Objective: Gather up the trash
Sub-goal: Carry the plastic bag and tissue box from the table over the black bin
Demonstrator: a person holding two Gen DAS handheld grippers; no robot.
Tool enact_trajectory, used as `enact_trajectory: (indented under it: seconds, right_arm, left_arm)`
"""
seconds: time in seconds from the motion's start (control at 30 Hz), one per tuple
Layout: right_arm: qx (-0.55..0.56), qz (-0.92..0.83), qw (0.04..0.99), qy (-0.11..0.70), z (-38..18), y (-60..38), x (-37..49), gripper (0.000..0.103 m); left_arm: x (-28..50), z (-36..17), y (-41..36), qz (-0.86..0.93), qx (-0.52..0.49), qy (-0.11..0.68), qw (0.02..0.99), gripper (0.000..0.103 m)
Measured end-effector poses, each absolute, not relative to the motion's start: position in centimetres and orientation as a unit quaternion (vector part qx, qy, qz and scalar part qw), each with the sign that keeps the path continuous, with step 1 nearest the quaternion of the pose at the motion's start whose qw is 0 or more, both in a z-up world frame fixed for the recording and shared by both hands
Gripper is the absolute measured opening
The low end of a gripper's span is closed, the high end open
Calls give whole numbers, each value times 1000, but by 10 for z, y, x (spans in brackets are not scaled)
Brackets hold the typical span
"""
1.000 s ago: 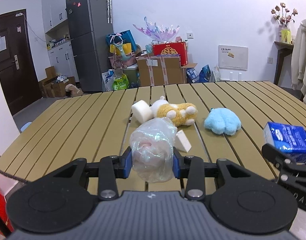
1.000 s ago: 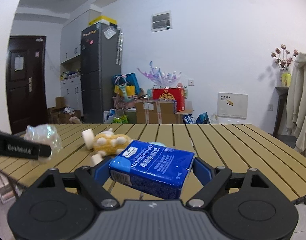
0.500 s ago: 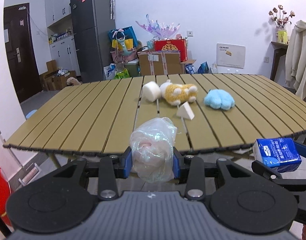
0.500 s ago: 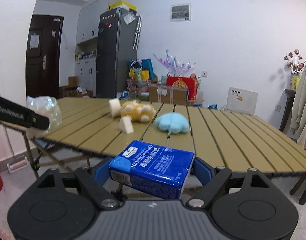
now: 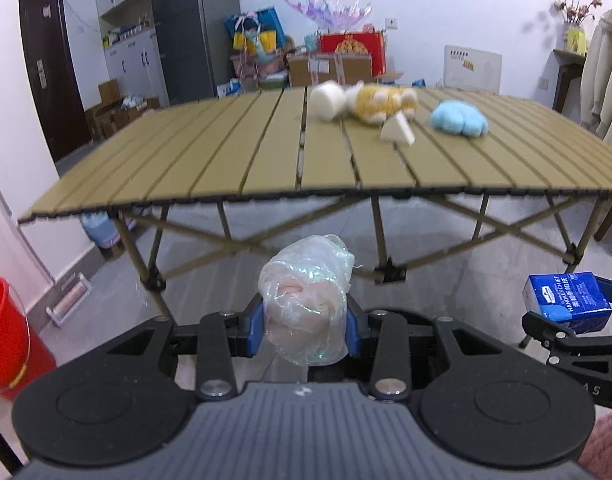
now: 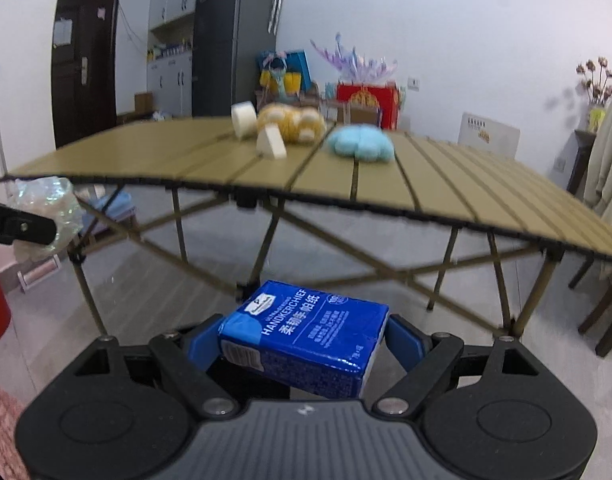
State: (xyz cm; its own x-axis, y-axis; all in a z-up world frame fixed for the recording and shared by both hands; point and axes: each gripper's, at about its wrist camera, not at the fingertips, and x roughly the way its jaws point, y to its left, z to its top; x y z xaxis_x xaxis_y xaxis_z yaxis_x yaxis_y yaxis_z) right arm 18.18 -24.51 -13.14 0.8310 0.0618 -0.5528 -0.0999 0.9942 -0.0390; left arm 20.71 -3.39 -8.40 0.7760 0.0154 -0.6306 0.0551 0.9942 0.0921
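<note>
My left gripper (image 5: 305,332) is shut on a crumpled clear plastic bag (image 5: 306,300), held in the air in front of the slatted table (image 5: 210,168) and below its top. My right gripper (image 6: 304,344) is shut on a blue tissue pack (image 6: 306,332), also off the table and over the floor. The right wrist view catches the plastic bag (image 6: 46,208) at its far left, and the left wrist view catches the tissue pack (image 5: 566,300) at its right edge. A red bucket (image 5: 10,336) stands on the floor at the lower left.
On the table lie a white foam cylinder (image 5: 326,100), a yellow plush toy (image 5: 382,104), a white foam wedge (image 5: 398,132) and a blue plush (image 5: 460,120). Crossed table legs (image 5: 386,240) stand ahead. Boxes, a fridge and a door line the back wall.
Both grippers have drawn back from over the table and sunk below its top, each still gripping its item. The table edge and legs have come into view, and the red bucket shows larger.
</note>
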Motion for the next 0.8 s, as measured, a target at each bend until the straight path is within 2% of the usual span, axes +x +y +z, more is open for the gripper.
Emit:
enact_trajectory:
  seconds: [0.8]
  right_arm:
    - [-30, 7, 885, 464, -213, -245, 202, 85]
  left_arm:
    - [224, -203, -7, 33, 50, 490, 869, 39]
